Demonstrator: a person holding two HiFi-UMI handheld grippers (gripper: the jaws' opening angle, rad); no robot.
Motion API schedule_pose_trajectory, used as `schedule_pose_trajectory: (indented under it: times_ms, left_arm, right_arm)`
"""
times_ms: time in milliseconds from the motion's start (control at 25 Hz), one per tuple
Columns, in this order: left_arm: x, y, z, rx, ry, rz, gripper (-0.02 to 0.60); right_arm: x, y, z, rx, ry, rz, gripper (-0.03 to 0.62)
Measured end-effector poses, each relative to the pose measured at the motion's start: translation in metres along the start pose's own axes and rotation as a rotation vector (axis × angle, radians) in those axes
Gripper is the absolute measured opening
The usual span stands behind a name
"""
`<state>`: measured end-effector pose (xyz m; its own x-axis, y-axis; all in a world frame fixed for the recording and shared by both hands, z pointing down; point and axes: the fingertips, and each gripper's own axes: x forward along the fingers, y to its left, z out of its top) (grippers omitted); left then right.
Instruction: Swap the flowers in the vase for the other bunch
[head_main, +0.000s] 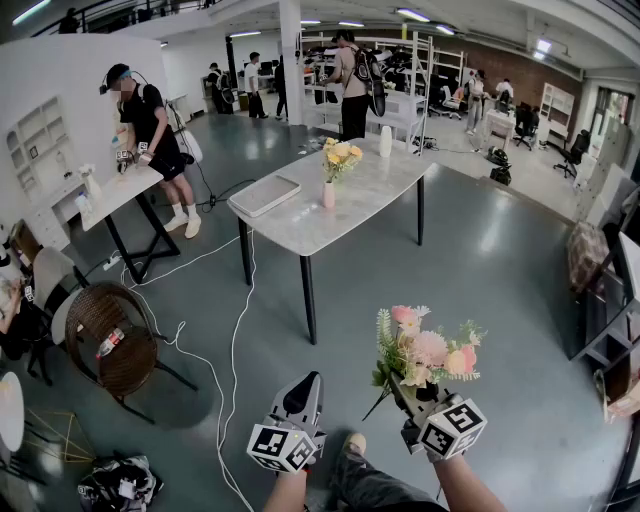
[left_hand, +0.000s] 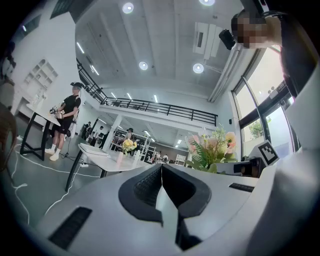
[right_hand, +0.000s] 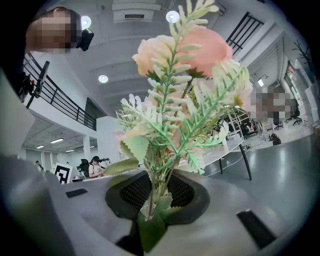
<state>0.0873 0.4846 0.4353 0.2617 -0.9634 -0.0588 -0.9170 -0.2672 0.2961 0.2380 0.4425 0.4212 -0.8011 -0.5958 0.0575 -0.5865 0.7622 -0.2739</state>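
A pink bunch of flowers (head_main: 425, 350) with green fronds stands up from my right gripper (head_main: 408, 393), whose jaws are shut on its stems (right_hand: 155, 192). Its blooms (right_hand: 182, 50) fill the right gripper view and also show in the left gripper view (left_hand: 212, 147). My left gripper (head_main: 305, 395) is shut with nothing in it, its jaws meeting in the left gripper view (left_hand: 161, 172). Both grippers are low in the head view, well short of the table. A small pink vase (head_main: 329, 194) holding yellow flowers (head_main: 340, 155) stands on the marble-topped table (head_main: 300, 225) ahead.
A flat grey tray (head_main: 265, 194) lies on the table's left part and a white bottle (head_main: 386, 141) at its far end. A wicker chair (head_main: 115, 335) and white cables (head_main: 225, 350) are on the floor to the left. People work at a desk (head_main: 120, 195) behind.
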Motion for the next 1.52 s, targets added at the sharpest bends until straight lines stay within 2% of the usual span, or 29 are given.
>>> schedule_pose_trajectory:
  times_ms: [200, 440, 560, 880, 1240, 1520]
  left_arm:
    - [0.048, 0.032, 0.006, 0.060, 0.022, 0.012, 0.015]
    - [0.116, 0.066, 0.019, 0.111, 0.025, 0.028, 0.015]
    - [0.145, 0.072, 0.024, 0.116, 0.028, 0.021, 0.015]
    - [0.197, 0.093, 0.018, 0.098, 0.034, 0.018, 0.015]
    - [0.230, 0.082, 0.013, 0.083, 0.042, -0.005, 0.017]
    - [0.265, 0.104, 0.006, 0.062, 0.069, -0.032, 0.017]
  right_arm:
    - [0.051, -0.029, 0.008, -0.044, -0.008, -0.042, 0.092]
    - [0.106, -0.071, 0.024, -0.145, -0.002, -0.173, 0.092]
    - [0.126, -0.087, 0.034, -0.160, -0.004, -0.212, 0.092]
    - [0.169, -0.128, 0.042, -0.142, -0.020, -0.241, 0.092]
    - [0.168, -0.157, 0.053, -0.120, -0.032, -0.257, 0.092]
    - [0.200, -0.179, 0.052, -0.104, -0.025, -0.279, 0.094]
